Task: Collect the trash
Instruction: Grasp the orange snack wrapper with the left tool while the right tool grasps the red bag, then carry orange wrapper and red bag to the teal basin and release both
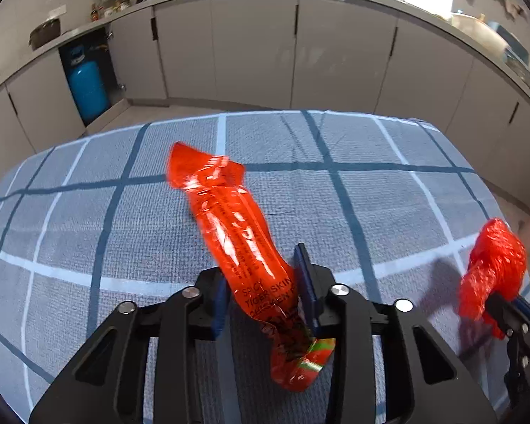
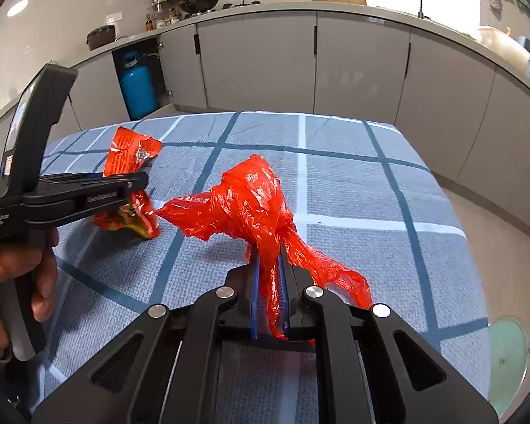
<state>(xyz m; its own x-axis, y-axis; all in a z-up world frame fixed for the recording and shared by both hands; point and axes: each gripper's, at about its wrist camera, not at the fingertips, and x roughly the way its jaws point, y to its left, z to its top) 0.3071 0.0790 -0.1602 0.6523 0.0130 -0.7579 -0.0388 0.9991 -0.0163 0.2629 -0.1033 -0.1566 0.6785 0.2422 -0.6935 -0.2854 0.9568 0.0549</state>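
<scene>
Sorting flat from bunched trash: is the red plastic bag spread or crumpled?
Crumpled: the red plastic bag is bunched and twisted, pinched in the right gripper.

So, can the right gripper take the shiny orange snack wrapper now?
Probably not: the right gripper is shut on a crumpled red plastic bag, and the left gripper already holds the shiny orange snack wrapper.

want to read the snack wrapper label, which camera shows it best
The left wrist view: the snack wrapper fills the centre, print legible, clamped by the left gripper. The right wrist view shows it small, partly hidden.
</scene>
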